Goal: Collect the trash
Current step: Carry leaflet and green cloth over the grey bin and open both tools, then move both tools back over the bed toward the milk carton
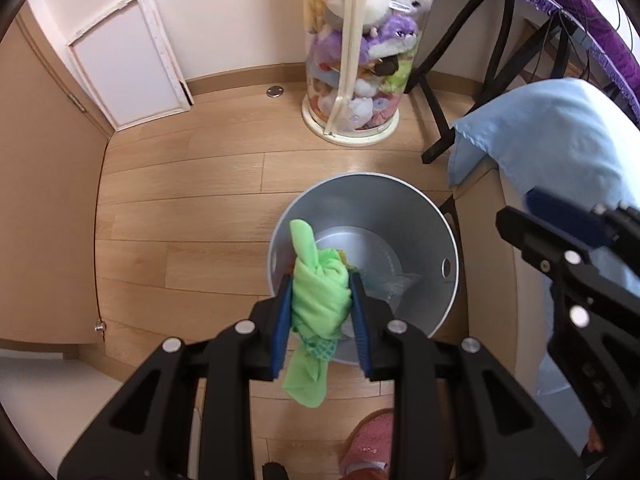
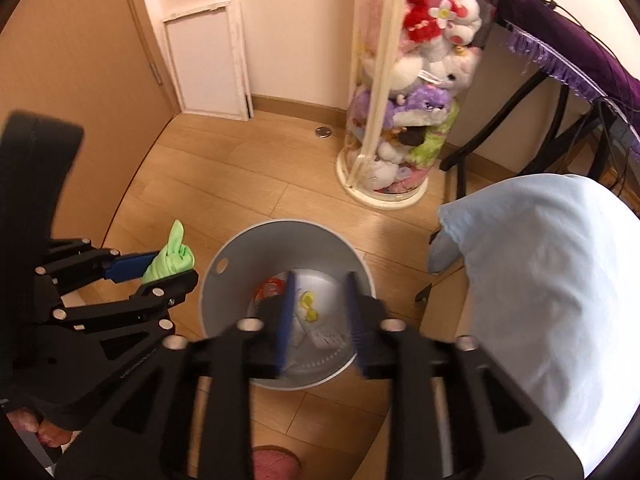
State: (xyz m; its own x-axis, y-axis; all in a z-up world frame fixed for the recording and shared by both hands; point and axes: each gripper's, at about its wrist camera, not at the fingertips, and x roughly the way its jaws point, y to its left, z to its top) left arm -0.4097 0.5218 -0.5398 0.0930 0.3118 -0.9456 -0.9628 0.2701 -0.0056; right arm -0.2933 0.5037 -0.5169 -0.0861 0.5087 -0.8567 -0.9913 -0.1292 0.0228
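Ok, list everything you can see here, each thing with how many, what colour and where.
Trash bin: one, grey metal, on the floor below both grippers.
Trash: several pieces, red, yellow, white, inside the bin.
Green cloth: one, knotted, between the left fingers.
Plush toy tube: one, clear, multicoloured toys, by the wall.
White panel: one, leaning on the wall.
Blue pillow: one, light blue, right.
Purple cover: one, fringed, far right.
Slipper: one, pink, bottom edge.
Left gripper: black, blue fingers, clamping the cloth.
Right gripper: black, open, empty.
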